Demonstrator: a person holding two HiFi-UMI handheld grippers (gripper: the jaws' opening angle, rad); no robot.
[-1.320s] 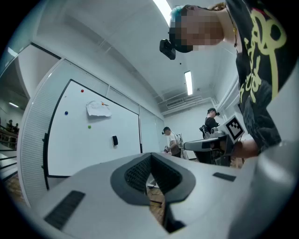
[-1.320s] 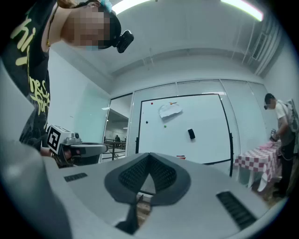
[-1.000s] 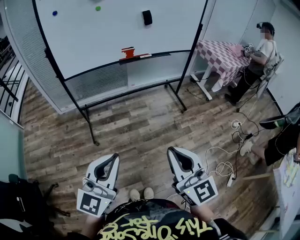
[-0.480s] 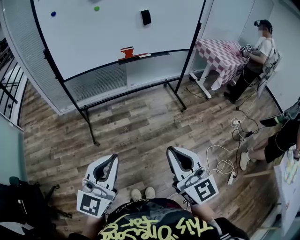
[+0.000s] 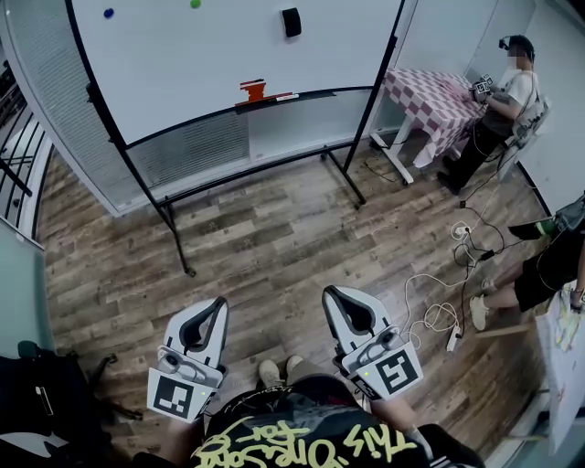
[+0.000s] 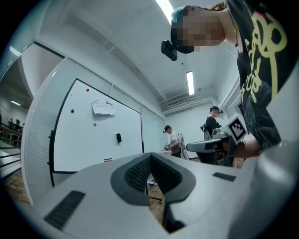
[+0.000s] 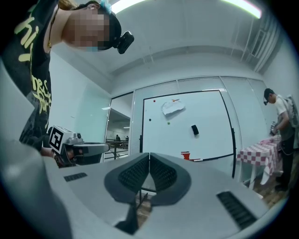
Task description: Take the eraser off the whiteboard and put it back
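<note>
Standing on a black frame across the wooden floor (image 5: 274,228), the whiteboard (image 5: 228,55) filled the far side of the room. A table with a checked cloth (image 5: 430,101) stood just to its right. Nearer the camera, the left gripper (image 5: 218,303) and right gripper (image 5: 331,294) pointed toward the board, well apart from it, each with its jaws pressed together and nothing between them. The black eraser (image 5: 291,22) clung high on the board's right half, above a small red object (image 5: 252,90) on the tray.
</note>
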